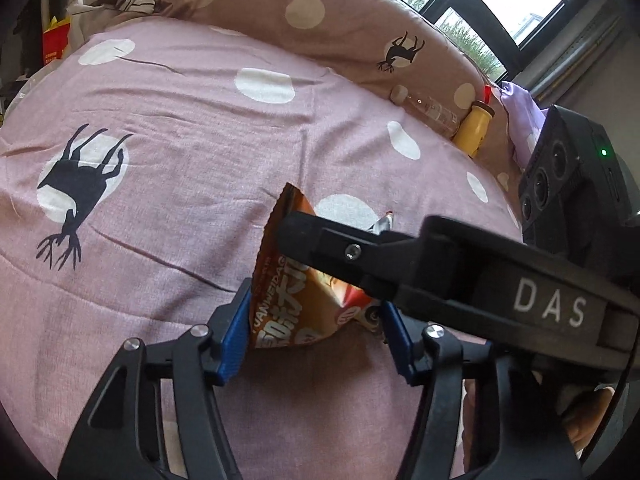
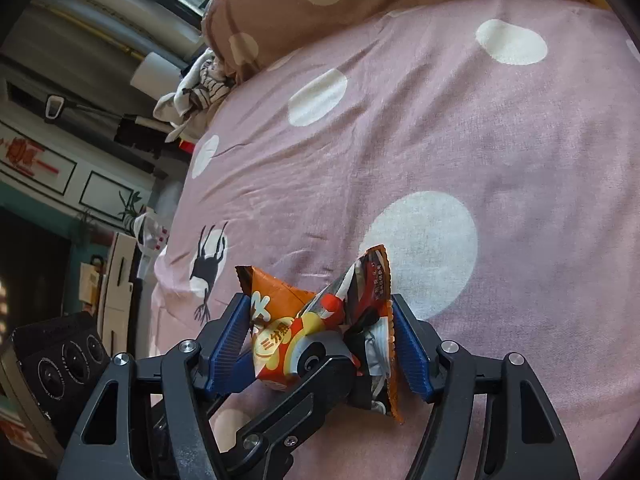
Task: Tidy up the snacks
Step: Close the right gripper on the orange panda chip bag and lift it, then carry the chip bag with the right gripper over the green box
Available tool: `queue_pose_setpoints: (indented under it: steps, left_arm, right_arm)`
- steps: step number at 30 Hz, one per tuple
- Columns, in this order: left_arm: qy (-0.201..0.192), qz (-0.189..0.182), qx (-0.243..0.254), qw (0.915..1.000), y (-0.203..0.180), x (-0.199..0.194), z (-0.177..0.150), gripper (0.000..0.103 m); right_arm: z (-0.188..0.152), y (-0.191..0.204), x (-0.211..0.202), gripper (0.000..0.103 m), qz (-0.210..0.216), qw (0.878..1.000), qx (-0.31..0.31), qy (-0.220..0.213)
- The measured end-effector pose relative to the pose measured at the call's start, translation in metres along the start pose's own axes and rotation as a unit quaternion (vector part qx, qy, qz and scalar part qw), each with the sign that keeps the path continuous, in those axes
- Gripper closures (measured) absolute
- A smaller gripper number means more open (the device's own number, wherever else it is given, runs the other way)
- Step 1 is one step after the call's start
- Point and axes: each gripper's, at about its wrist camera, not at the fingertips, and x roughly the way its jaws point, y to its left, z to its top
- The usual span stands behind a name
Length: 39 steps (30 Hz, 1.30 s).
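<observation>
While the orange packet [image 1: 288, 312] is pinched by the left gripper [image 1: 316, 340] and right gripper [image 2: 320, 344], half-closed on opposite edges, the pickup is judged underway; a joint lift off the bed [image 1: 180, 100] is called for.

Readable lettering on the snack packet and one gripper arm.
White capitals "DAS" stand on the black arm of the right gripper [image 1: 552, 306], which crosses above the orange snack packet [image 1: 288, 300]. On the packet itself, small capitals read "YUANWEIDAG" beside large Chinese characters too distorted to read.
</observation>
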Motion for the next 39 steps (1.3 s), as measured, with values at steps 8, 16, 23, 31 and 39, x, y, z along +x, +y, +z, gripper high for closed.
queue_pose_setpoints:
  steps: [8, 16, 23, 31, 39]
  left_arm:
    - [-0.034, 0.002, 0.048, 0.9983, -0.047, -0.030, -0.015, 0.044]
    - [-0.063, -0.024, 0.111, 0.9915, -0.102, -0.057, -0.040, 0.045]
    - [-0.082, -0.056, 0.171, 0.9804, -0.147, -0.071, -0.069, 0.045]
    - [-0.088, -0.090, 0.214, 0.9687, -0.192, -0.079, -0.091, 0.045]
    - [-0.091, -0.108, 0.258, 0.9558, -0.241, -0.075, -0.096, 0.045]
  right_arm:
    - [-0.018, -0.004, -0.056, 0.032, 0.025, 0.998, -0.011, -0.052]
    - [-0.049, -0.009, -0.122, 0.032, 0.022, 0.993, -0.014, -0.120]
    - [-0.084, -0.026, -0.175, 0.032, 0.003, 0.985, -0.006, -0.173]
    - [-0.107, -0.041, -0.226, 0.032, -0.027, 0.976, -0.010, -0.217]
    - [-0.117, -0.072, -0.269, 0.032, -0.026, 0.965, 0.012, -0.262]
